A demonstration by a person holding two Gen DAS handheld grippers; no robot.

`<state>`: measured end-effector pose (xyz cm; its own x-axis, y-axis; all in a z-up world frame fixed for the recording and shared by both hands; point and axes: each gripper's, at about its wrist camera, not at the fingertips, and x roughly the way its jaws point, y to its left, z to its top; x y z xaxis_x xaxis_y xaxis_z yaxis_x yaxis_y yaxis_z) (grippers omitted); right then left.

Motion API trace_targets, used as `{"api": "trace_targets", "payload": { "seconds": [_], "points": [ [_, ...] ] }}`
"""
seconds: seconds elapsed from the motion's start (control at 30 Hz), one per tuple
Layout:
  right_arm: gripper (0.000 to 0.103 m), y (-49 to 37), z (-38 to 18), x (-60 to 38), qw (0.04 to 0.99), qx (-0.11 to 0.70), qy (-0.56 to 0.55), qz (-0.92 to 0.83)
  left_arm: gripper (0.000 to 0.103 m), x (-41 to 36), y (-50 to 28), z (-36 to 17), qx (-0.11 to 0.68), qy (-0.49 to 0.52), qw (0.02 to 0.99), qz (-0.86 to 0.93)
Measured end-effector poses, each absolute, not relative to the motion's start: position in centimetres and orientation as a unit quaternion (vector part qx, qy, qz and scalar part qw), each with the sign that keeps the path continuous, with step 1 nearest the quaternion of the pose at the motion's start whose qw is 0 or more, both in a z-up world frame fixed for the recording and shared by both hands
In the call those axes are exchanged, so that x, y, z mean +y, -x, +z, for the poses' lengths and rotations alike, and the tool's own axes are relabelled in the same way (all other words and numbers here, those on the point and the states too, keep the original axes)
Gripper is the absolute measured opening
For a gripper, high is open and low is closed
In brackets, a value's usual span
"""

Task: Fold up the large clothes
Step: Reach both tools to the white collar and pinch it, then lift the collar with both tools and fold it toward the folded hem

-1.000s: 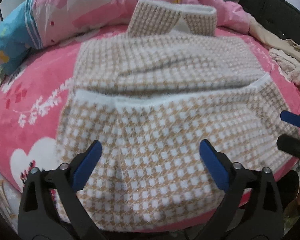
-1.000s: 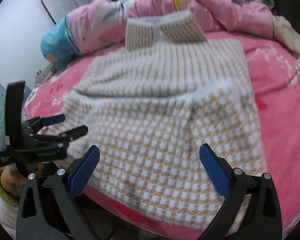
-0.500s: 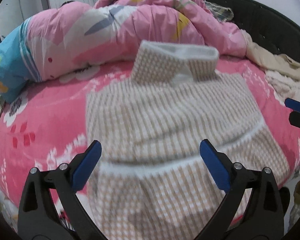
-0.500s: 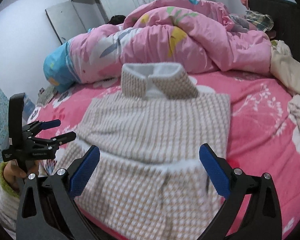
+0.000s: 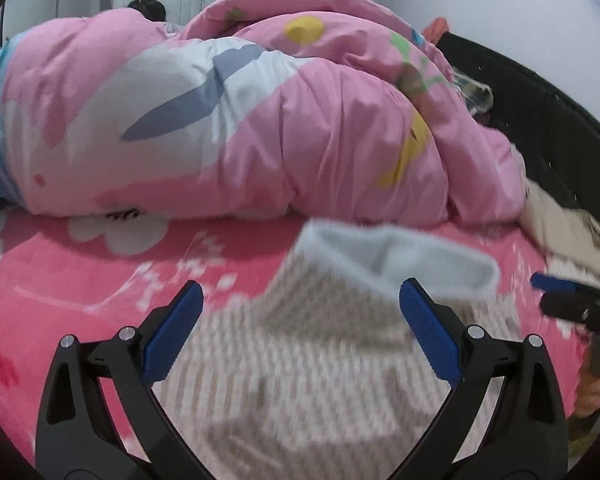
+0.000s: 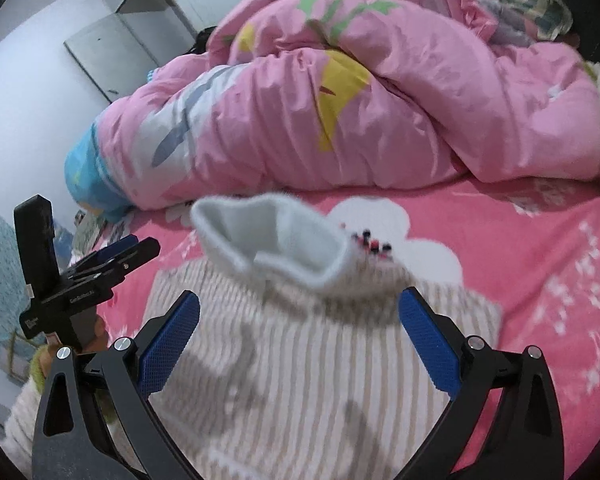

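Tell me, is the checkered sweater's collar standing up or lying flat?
Standing up. The white-lined collar rises off the sweater with its opening gaping toward the camera; the left wrist view shows the same. Blur hides finer detail.

Both wrist views look low and close across the bed [image 5: 80, 272], sharing the sweater's collar [image 5: 396, 256] and the quilt [image 6: 380, 112].

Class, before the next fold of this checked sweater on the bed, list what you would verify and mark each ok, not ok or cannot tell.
1. Left gripper open, empty: ok.
2. Right gripper open, empty: ok.
3. Checked sweater lying on the pink bedsheet: ok.
4. White collar lying flat: not ok, it stands up.
5. Pink duvet apart from the sweater: ok.
6. Hem edges lined up: cannot tell, out of view.
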<state>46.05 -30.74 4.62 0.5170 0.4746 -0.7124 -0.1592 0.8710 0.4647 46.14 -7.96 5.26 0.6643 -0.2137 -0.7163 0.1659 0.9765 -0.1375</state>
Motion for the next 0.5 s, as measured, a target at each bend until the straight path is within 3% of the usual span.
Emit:
{"api": "trace_targets", "payload": {
  "seconds": [0.13,0.23,0.3,0.33,0.37,0.4,0.5],
  "points": [
    [0.097,-50.0,2.4,-30.5,0.830,0.479,-0.203,0.201,0.095,-9.1,-50.5,3.6,0.406,0.042,0.907,-0.101],
    [0.088,-51.8,0.7,-30.0,0.818,0.501,-0.202,0.200,0.090,-9.6,-52.1,2.2,0.415,0.044,0.903,-0.098],
    [0.068,-52.3,-0.1,-29.7,0.813,0.511,-0.196,0.196,0.061,-9.8,-52.5,1.7,0.420,0.047,0.900,-0.109],
    [0.060,-52.2,-0.4,-29.6,0.812,0.514,-0.193,0.197,0.055,-9.9,-52.5,1.5,0.425,0.048,0.896,-0.118],
    [0.046,-51.9,-0.5,-29.5,0.814,0.515,-0.186,0.195,0.038,-10.0,-52.3,1.5,0.428,0.047,0.894,-0.126],
    [0.035,-51.3,-0.3,-29.4,0.820,0.512,-0.170,0.190,0.033,-10.2,-51.8,1.7,0.429,0.041,0.891,-0.139],
    [0.024,-48.8,0.7,-28.9,0.837,0.496,-0.119,0.197,0.021,-10.5,-49.2,2.7,0.416,0.009,0.894,-0.166]
  ]
}}
